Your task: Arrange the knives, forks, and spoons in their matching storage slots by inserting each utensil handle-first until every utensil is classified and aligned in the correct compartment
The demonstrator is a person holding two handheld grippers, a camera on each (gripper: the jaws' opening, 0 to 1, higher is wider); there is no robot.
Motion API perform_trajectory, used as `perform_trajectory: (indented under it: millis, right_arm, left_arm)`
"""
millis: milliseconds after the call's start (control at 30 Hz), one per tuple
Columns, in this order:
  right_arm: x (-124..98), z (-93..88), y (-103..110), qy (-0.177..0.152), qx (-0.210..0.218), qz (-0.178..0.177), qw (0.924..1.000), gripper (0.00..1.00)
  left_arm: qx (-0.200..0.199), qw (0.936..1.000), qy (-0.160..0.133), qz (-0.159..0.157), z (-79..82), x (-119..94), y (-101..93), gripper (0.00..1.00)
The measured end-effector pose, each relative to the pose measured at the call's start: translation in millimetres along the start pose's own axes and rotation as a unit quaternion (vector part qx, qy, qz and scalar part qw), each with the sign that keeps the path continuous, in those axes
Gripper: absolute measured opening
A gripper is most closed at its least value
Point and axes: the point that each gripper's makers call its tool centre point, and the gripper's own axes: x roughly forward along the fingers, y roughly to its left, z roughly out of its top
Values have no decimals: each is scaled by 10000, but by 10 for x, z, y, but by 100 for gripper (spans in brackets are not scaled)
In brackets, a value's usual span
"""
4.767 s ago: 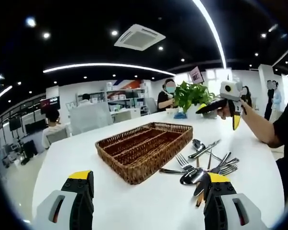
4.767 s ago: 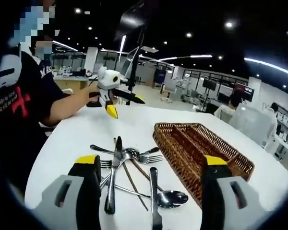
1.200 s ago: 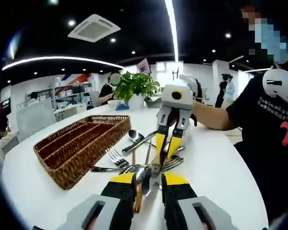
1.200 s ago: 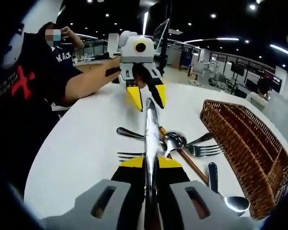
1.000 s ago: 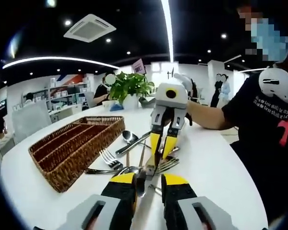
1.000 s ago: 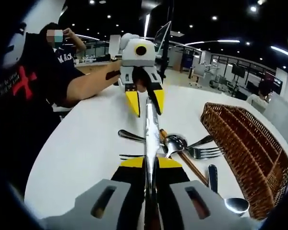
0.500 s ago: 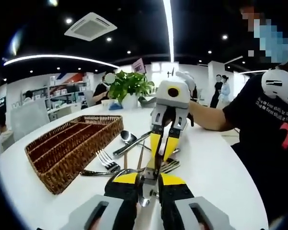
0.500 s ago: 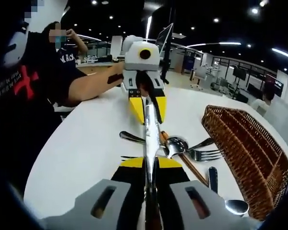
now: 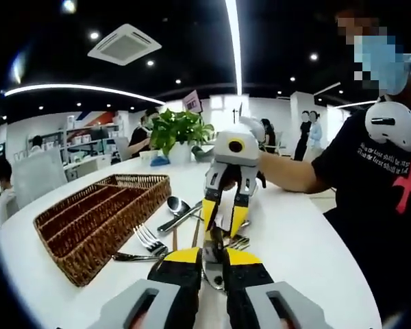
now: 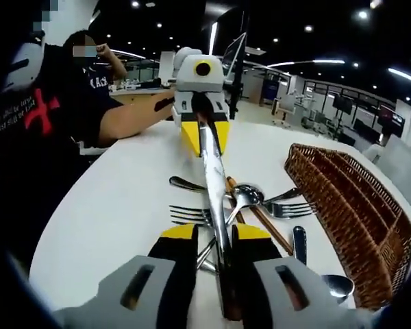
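A table knife (image 10: 212, 178) hangs above the white table, spanning the two grippers that face each other. In the right gripper view, my left gripper (image 10: 204, 140) is shut on the knife's far end. My right gripper (image 10: 216, 233) stands open, the knife's near end lying loose between its jaws. Seen from the left gripper view, my left gripper (image 9: 211, 255) pinches the knife (image 9: 214, 236), and the right gripper (image 9: 222, 223) has parted jaws just beyond. Forks (image 10: 192, 214) and spoons (image 10: 246, 195) lie piled below. The wicker tray (image 10: 349, 205) with long slots holds nothing.
The wicker tray (image 9: 89, 240) sits left of the cutlery pile (image 9: 157, 236) in the left gripper view. A potted plant (image 9: 178, 130) stands at the table's far side. A person's dark-shirted body (image 9: 377, 185) is close on the right.
The left gripper has closed on the knife's far end. The right gripper's jaws, shut on the knife half a second ago, have parted.
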Motion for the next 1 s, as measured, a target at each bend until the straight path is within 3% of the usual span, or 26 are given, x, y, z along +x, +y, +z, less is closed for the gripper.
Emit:
perform_trajectory:
  millis: [133,200,333,667,767,833,1000]
  right_arm:
    - [36,-71,-29,8,99,18,9999,15]
    - [60,-51,-32,-96,-47,13,9999,11]
    - [65,-47,-8,-1,-324,3,9995,9]
    - [3,97,-9,-138,-150,-89,9998,9]
    - [-12,151,-1,-138,331,-88,9993,8]
    - [-22,205,-35,-202,18,-234,9995,8]
    - [-53,278,13,-314,111,-163,9993,8]
  left_arm:
    - [-23,10000,18,-42,-20,-15,-13,12]
    - [-36,10000,19,-54,-28,-17,-8,12]
    - [-36,10000,35,-26,-44,-22,13,12]
    - [-249,9996,-52,74,-35,-86,88,14]
    - [-93,9996,-156,222,4,-110,146,15]
    - [-173,9994,-214,222,20,-143,162,16]
    - [-133,9991,-356,179,79,-187,128,16]
